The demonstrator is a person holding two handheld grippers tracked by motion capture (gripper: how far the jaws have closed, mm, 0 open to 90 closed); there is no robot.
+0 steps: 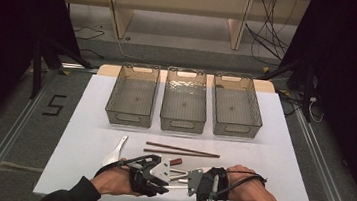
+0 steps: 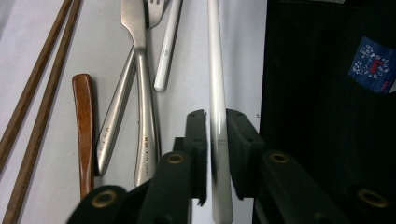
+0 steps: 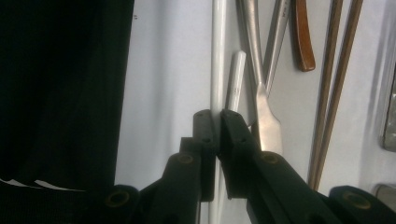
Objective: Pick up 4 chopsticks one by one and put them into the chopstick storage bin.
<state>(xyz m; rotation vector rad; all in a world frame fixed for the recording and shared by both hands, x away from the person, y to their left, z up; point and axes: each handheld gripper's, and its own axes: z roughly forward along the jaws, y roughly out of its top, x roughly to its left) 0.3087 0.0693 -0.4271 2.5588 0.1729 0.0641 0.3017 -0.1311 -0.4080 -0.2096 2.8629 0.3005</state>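
A long white chopstick point(image 2: 215, 70) lies on the white table near its front edge, and each gripper holds one end of it. My left gripper point(image 2: 217, 135) is shut on it, its pads on either side of the stick. My right gripper point(image 3: 216, 123) is shut tight on the same chopstick point(image 3: 217, 56) from the opposite end. In the high view the left gripper point(image 1: 167, 184) and the right gripper point(image 1: 190, 186) point at each other, tips almost meeting.
Beside the held stick lie a shorter white chopstick point(image 2: 167, 46), a steel knife point(image 2: 142, 93), a fork point(image 2: 112, 130), a brown rest point(image 2: 84, 130) and two wooden chopsticks point(image 1: 181, 150). A white spoon point(image 1: 117, 149) lies at the left. Three clear bins point(image 1: 129, 119) point(image 1: 182, 126) point(image 1: 236, 130) stand behind.
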